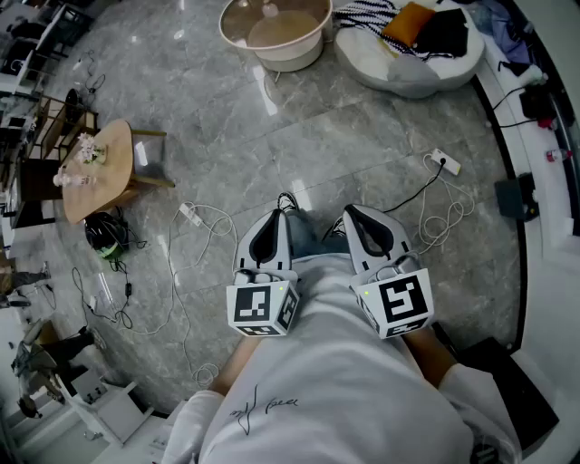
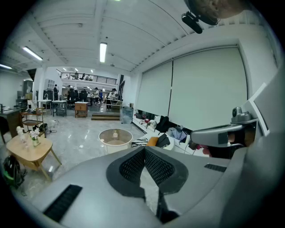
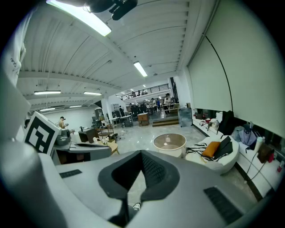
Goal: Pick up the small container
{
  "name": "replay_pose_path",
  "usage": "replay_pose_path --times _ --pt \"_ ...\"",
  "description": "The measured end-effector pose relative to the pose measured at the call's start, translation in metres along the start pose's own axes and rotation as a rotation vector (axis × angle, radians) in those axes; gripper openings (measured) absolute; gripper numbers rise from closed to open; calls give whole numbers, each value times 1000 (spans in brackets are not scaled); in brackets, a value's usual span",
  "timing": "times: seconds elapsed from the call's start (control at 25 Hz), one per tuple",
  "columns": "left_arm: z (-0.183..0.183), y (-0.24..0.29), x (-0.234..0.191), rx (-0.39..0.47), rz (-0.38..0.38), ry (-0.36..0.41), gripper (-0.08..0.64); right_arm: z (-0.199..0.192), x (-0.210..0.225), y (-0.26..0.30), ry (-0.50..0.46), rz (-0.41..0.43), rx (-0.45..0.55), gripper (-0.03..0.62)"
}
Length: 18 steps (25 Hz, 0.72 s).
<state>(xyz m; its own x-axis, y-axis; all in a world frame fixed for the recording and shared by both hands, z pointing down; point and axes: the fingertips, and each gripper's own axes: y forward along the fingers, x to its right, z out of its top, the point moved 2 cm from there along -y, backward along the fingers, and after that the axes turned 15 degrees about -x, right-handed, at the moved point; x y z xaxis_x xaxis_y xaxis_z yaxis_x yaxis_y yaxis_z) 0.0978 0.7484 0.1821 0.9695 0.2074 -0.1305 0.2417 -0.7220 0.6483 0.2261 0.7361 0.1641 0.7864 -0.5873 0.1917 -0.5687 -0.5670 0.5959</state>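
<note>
A small pale container [image 2: 115, 133] stands on a round glass-topped white table [image 2: 103, 137] far ahead across the floor. It also shows as a small container [image 1: 269, 10] on that table [image 1: 313, 41] at the top of the head view, and as a faint container [image 3: 166, 143] in the right gripper view. My left gripper [image 1: 283, 212] and right gripper [image 1: 348, 214] are held side by side close to my body, above the grey stone floor. Both are shut with nothing between the jaws, as the left gripper [image 2: 144, 149] and right gripper [image 3: 141, 154] show in their own views.
A white lounge seat [image 1: 412, 63] with an orange cushion [image 1: 408, 23] sits right of the round table. A wooden side table [image 1: 95, 177] with flowers stands at left. White cables and a power strip [image 1: 189, 215] lie on the floor ahead, with a black bag [image 1: 107, 234] nearby.
</note>
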Motion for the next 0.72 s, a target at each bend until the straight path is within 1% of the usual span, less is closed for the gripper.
replay_pose_path --times 0.12,0.24,0.36,0.48,0.6,0.72 --pt "1 6 2 -9 10 -24 17 0 13 0 32 12 4 15" --pt "0 8 2 -20 25 -45 17 -2 18 1 56 45 0 15" --pt "5 5 0 -10 49 -50 17 -5 25 4 127 79 -6 15" --pt "10 5 -5 -3 65 -54 17 -8 35 7 191 78 -14 15" --pt "13 8 -9 6 59 -50 17 -8 35 13 200 92 -24 15" --pt "18 13 -14 4 36 -8 17 -3 32 22 190 135 -36 15"
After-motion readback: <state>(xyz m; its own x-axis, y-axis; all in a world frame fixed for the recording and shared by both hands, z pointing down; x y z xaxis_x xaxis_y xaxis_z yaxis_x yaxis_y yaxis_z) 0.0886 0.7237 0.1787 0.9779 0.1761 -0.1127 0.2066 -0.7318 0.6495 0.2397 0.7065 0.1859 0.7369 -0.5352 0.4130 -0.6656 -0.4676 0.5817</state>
